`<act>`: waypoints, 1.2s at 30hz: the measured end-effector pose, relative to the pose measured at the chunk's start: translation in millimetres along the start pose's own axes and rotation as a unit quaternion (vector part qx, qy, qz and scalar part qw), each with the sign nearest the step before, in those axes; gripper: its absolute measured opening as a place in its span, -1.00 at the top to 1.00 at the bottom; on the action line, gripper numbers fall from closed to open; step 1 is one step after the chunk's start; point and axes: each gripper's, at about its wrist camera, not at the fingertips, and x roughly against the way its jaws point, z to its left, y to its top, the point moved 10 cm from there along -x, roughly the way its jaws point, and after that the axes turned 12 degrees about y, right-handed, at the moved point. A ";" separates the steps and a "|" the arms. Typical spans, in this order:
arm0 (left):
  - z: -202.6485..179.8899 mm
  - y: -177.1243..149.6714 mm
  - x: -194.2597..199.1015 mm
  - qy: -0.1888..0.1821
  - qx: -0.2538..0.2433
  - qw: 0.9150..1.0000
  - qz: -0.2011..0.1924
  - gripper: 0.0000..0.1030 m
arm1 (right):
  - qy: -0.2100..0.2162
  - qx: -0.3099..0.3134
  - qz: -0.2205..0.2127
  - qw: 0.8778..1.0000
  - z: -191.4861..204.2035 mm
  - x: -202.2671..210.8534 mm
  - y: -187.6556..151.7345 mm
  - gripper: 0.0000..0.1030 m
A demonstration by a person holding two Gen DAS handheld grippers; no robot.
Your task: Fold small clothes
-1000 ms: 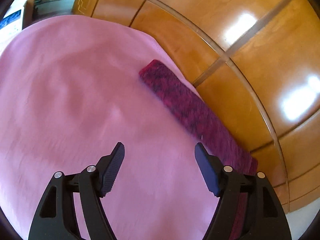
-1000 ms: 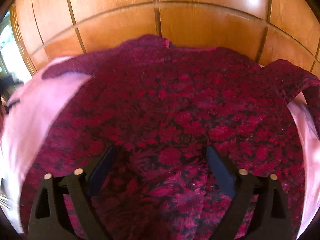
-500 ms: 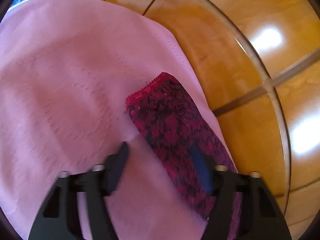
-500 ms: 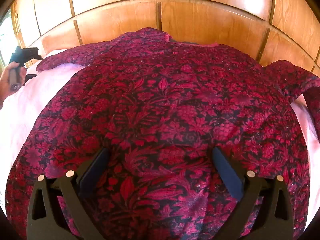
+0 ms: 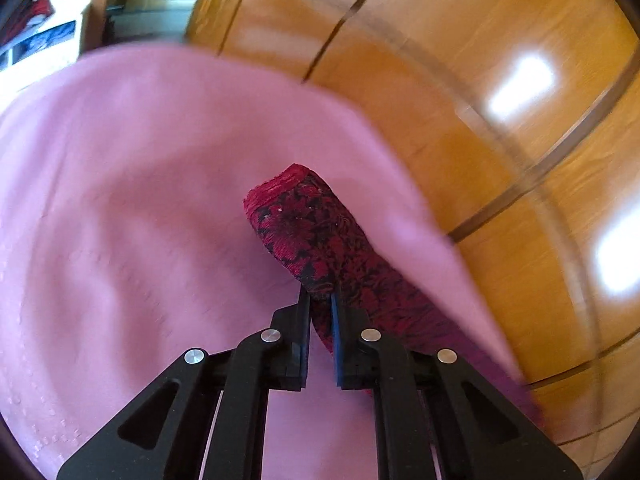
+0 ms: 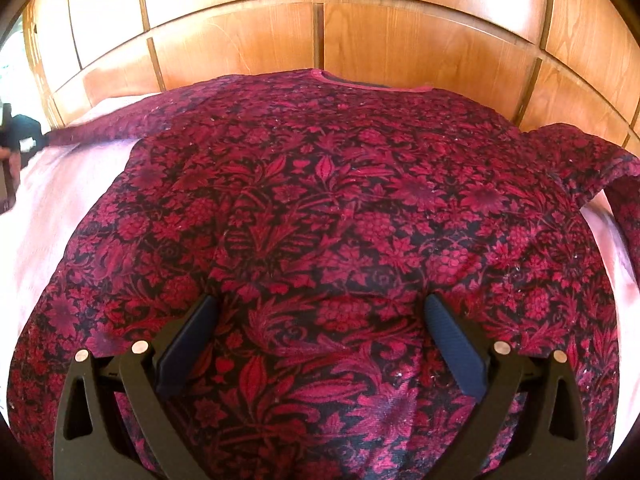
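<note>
Sleeve pinched by the left gripper; right gripper held open over the sweater.

Left wrist view: the left gripper (image 5: 319, 300) has just been closing and its 2 fingers are clamped on the edge of the sleeve (image 5: 308, 236), whose cuff is seen just beyond the tips, on the pink sheet (image 5: 132, 184). Right wrist view: the right gripper (image 6: 320, 312) is spread wide, nothing pinched; the sweater (image 6: 332, 208) is laid flat beneath and between its fingers, collar toward the wooden panels (image 6: 400, 36).

A pink sheet (image 5: 132, 184) lies against glossy wooden panels (image 6: 400, 40), apparently a headboard.
</note>
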 end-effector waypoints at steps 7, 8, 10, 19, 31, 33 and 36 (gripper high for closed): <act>-9.5 -13.7 14.9 0.053 -0.014 0.998 -0.016 0.47 | 0.002 -0.002 0.000 1.000 0.0 0.6 0.1 -0.97; -16.5 -17.9 31.2 0.034 -0.019 0.999 -0.028 0.40 | 0.003 -0.002 -0.001 1.000 0.1 0.4 0.8 -0.97; -39.3 -39.7 59.8 0.003 -0.065 0.997 -0.042 0.37 | 0.005 -0.003 -0.001 1.000 -2.5 1.5 0.8 -0.97; -131.6 -249.6 170.3 -0.191 -0.268 0.944 0.038 0.37 | 0.008 -0.068 -0.047 0.997 -46.3 69.0 12.5 -0.95; -121.4 -379.2 193.3 -0.215 -0.422 0.879 0.053 0.37 | -0.020 -0.171 -0.011 0.985 -123.1 152.6 -111.9 0.00; -116.5 -380.0 186.6 -0.215 -0.430 0.876 0.050 0.37 | -0.010 -0.165 -0.010 0.986 -115.8 157.1 -120.1 0.15; -111.2 -379.3 191.5 -0.217 -0.433 0.873 0.052 0.37 | 0.000 -0.156 -0.003 0.988 -107.2 159.8 -128.0 0.48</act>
